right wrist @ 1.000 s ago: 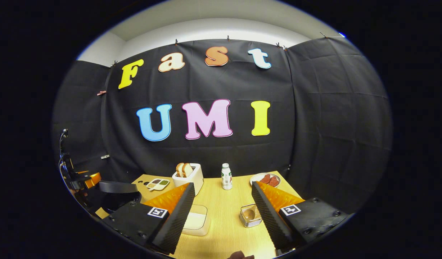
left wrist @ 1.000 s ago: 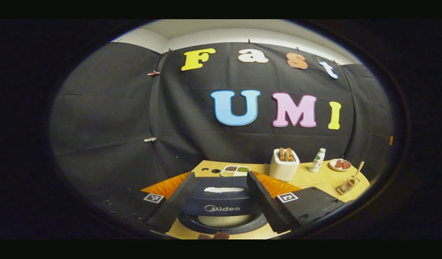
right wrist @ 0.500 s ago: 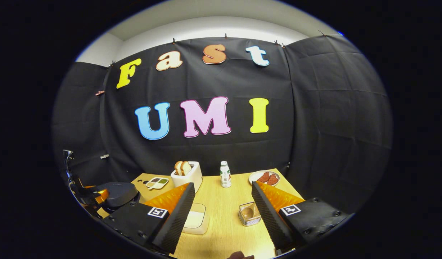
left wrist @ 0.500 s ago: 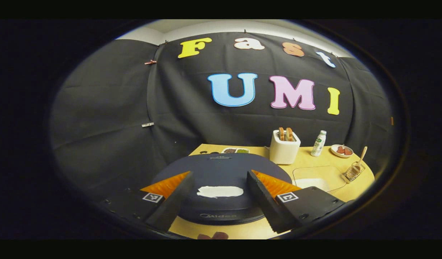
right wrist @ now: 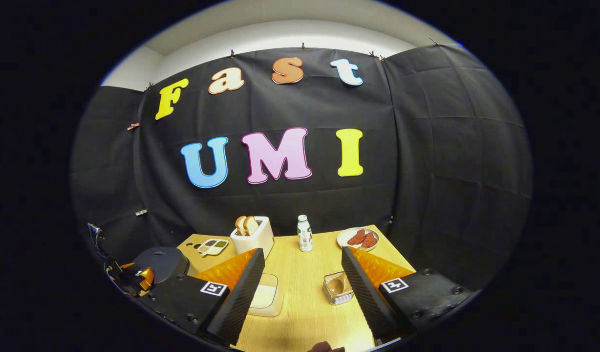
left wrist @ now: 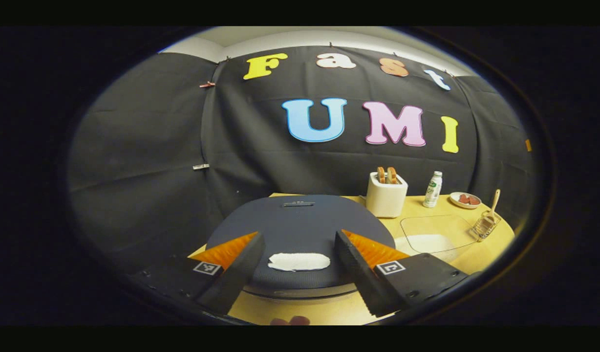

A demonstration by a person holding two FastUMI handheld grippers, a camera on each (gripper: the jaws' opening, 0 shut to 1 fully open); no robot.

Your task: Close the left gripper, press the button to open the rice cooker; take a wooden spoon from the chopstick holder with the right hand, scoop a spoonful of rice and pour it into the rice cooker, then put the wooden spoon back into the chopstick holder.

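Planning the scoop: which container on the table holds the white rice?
The clear lidded box holds the rice; the wire holder holds the wooden spoon, and the small plate holds reddish pieces.

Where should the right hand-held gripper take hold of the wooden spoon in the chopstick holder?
Probably on the bare handle of the wooden spoon, above the rim of the chopstick holder. The handle rises at a slant out of the wire holder while the bowl sits down inside it, so the open right hand-held gripper would likely do best to come from above, with a finger on each side of the handle.

toaster (right wrist: 252, 236) with bread, bottle (right wrist: 305, 233), plate of meat (right wrist: 358, 238) — all on the table (right wrist: 305, 298).
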